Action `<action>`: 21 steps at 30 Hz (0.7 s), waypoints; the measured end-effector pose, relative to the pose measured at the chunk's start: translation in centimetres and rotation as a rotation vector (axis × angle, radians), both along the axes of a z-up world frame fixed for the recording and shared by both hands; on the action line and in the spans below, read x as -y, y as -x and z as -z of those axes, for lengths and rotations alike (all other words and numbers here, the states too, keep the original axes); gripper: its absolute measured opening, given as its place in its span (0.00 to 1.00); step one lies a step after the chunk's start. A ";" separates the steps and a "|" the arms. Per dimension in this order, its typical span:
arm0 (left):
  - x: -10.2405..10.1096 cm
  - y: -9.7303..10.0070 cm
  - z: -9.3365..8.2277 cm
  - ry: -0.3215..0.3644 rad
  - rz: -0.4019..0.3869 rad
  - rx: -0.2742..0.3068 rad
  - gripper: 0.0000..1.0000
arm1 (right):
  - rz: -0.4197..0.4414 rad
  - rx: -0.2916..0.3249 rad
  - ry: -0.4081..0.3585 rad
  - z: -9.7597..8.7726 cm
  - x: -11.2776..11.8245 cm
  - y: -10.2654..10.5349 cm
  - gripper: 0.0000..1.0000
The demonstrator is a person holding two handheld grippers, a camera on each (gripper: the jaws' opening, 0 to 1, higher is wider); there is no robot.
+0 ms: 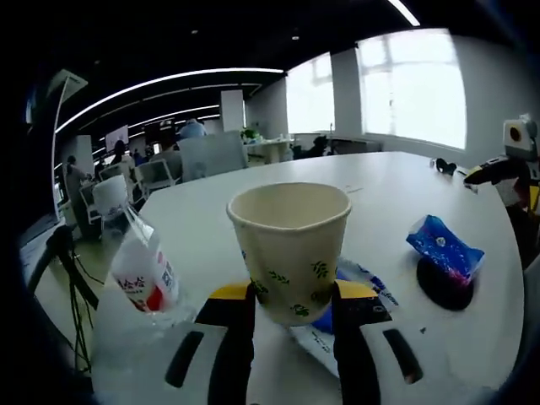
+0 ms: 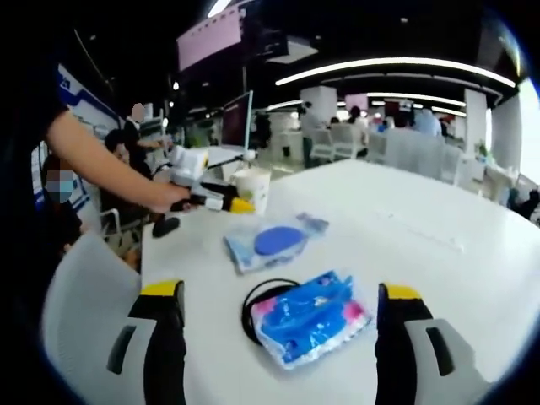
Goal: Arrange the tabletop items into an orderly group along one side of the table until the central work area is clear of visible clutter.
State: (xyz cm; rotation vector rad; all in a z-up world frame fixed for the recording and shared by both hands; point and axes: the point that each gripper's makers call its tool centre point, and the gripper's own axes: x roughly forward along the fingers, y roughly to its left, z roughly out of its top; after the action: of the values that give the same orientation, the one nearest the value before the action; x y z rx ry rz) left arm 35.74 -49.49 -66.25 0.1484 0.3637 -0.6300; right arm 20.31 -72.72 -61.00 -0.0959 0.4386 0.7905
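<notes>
left gripper (image 1: 294, 297): jaws clenched on the paper cup, one either side of its lower body, yellow tips touching the wall; in the right gripper view it (image 2: 226, 202) sits far left, held by a person's hand (image 2: 164, 199)
paper cup (image 1: 291, 250): upright, cream with green leaf print, open mouth up, interior looks empty; near edge of the white table (image 1: 253, 211). In the right gripper view it (image 2: 251, 189) is at the far-left corner of the table (image 2: 405, 228)
water bottle (image 1: 135, 257): clear plastic, red and white label, white cap; tilted, just left of the left gripper, at the table's left edge
flat blue-white pack (image 1: 359, 291): lies behind and under the right side of the cup, partly hidden by the right jaw; in the right gripper view it (image 2: 272, 241) lies flat between the cup and the tissue pack, blue round patch on top
blue tissue pack (image 1: 445, 247): right of the cup, well apart, resting on a black round disc (image 1: 445, 285); in the right gripper view the pack (image 2: 310, 319) lies half over the disc (image 2: 257, 305)
right gripper (image 2: 280, 337): jaws spread wide, released, nothing between them in grip; tissue pack lies on the table between the jaws, touching neither
contact with table: cannot tell whether the cup base is on the table or lifted
background: open office, chairs, people seated far off
</notes>
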 end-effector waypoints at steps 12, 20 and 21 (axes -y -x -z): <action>-1.3 -1.9 1.8 -0.016 -0.065 -0.009 0.35 | 0.042 -0.008 0.009 0.3 1.5 -0.4 0.92; -1.4 -2.0 2.5 -0.010 -0.083 -0.029 0.35 | 0.068 -0.003 0.021 0.1 2.3 -1.1 0.92; -1.5 -2.0 2.5 -0.007 -0.086 -0.031 0.35 | 0.068 -0.005 0.022 0.2 2.3 -1.1 0.92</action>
State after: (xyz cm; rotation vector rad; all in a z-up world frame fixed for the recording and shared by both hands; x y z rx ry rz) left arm 37.74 -48.03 -68.76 0.1288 0.4002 -0.5470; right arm 21.45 -75.02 -61.19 -0.0994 0.4530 0.7190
